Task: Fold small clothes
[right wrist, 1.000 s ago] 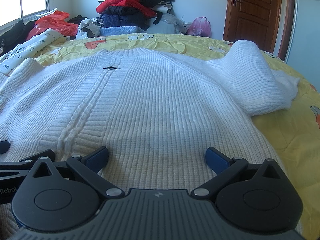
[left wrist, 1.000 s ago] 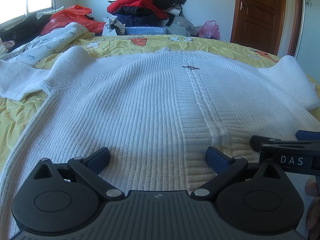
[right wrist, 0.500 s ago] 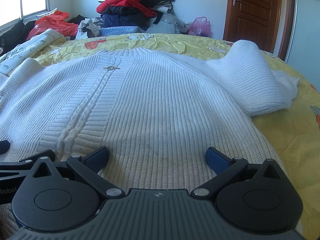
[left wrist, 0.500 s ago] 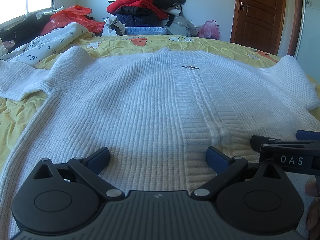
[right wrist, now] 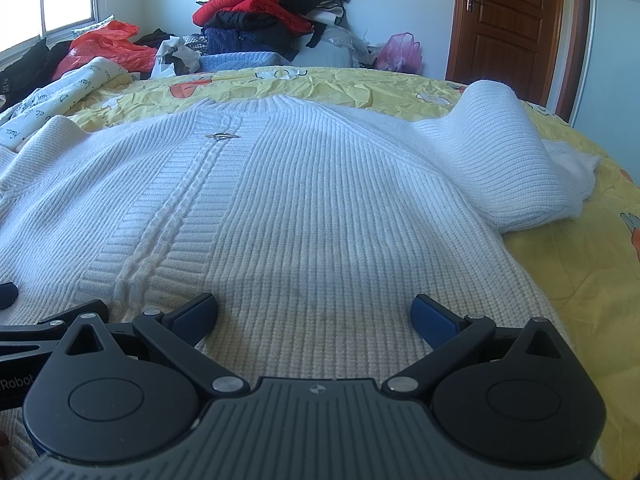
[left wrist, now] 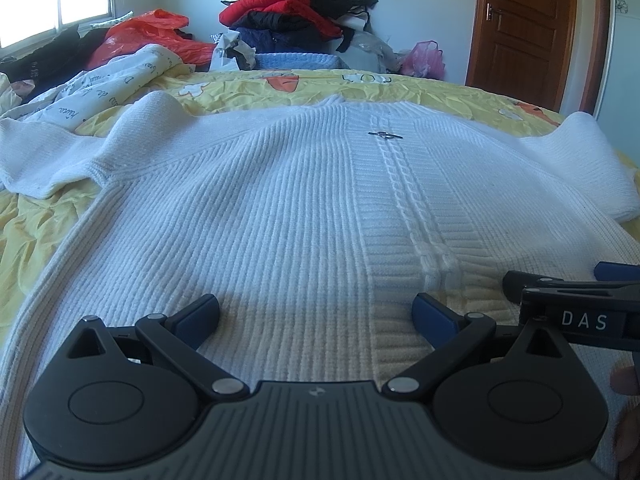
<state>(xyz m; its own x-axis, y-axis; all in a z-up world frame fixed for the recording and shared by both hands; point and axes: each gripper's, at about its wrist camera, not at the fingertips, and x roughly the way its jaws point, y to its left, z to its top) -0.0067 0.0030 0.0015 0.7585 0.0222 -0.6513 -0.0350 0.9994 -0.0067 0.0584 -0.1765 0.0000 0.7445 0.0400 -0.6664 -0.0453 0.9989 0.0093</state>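
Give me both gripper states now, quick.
Left gripper: open, empty, over the hem of the white ribbed knit sweater.
Right gripper: open, empty, over the same hem.

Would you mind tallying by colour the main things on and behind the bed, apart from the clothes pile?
White: 2, the sweater and the printed quilt.
Yellow: 1, the bedsheet.
Red: 1, the plastic bag by the window.
Pink: 1, the plastic bag near the door.
Brown: 1, the door.
Total: 6.
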